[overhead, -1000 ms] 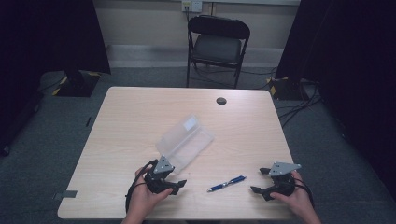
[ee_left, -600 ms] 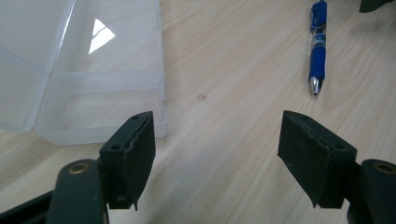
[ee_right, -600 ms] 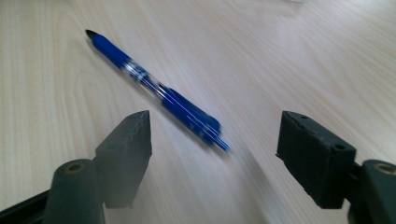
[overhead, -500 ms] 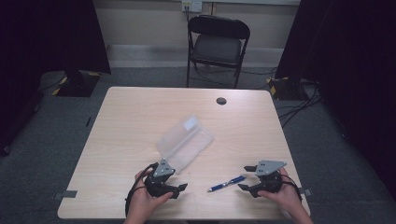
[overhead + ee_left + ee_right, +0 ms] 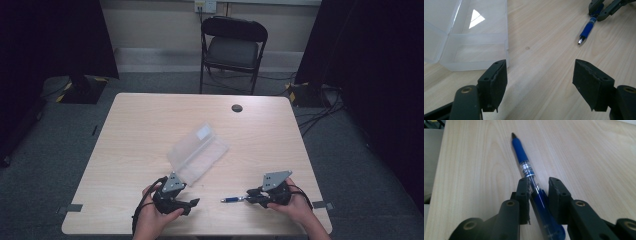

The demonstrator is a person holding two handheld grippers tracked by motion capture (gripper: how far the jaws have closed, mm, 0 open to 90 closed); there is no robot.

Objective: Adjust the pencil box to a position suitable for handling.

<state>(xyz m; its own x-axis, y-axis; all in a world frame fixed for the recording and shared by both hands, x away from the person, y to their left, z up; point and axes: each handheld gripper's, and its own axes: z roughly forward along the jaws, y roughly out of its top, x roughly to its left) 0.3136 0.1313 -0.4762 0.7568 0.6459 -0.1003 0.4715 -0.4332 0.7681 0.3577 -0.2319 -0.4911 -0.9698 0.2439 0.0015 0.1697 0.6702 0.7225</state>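
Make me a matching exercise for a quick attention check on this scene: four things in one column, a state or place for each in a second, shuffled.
Things:
1. left tongs
2. right tongs
3. clear plastic case
4. folding chair

States or places:
A. lying open on the table
B. closed on the blue pen, having just been closing
C. standing on the floor beyond the table's far edge
D. jaws wide apart, nothing between them

Pairs: 1-D, 2-B, 3-A, 4-C

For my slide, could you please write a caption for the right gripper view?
Right gripper closing its jaws around a blue pen on the wooden table.
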